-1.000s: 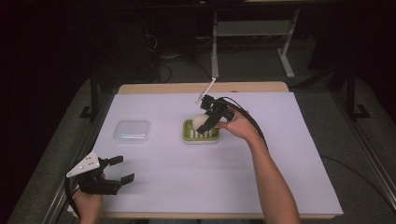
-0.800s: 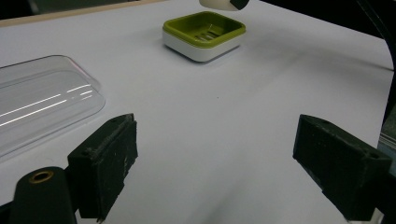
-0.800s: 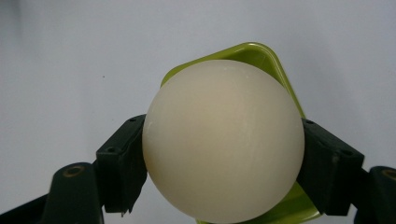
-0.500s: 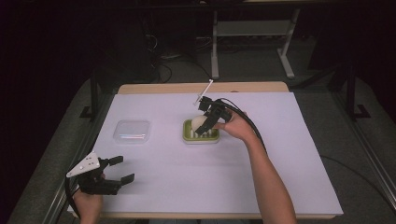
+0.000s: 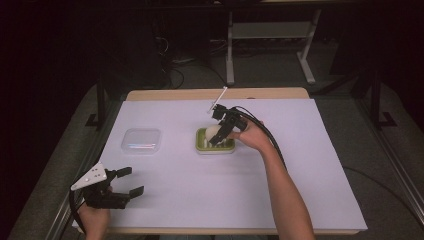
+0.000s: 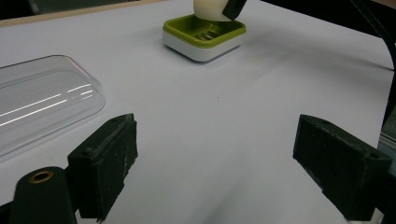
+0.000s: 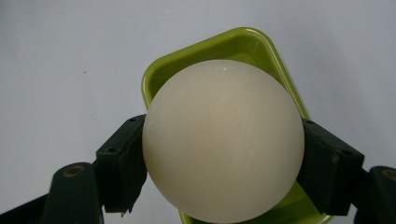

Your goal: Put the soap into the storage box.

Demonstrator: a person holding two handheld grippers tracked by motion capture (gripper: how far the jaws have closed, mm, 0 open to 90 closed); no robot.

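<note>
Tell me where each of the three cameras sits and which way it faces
High view: fixed above the person's side, looking forward and down on the table; both forearms, left hand-held gripper, right hand-held gripper.
Left gripper view: rides the left hand-held gripper, low over the table, facing the clear lid and soap dish; its open jaws show.
Right gripper view: rides the right hand-held gripper, looking down on the dish; its jaws clamp the pale soap.
All three share dish and soap.
</note>
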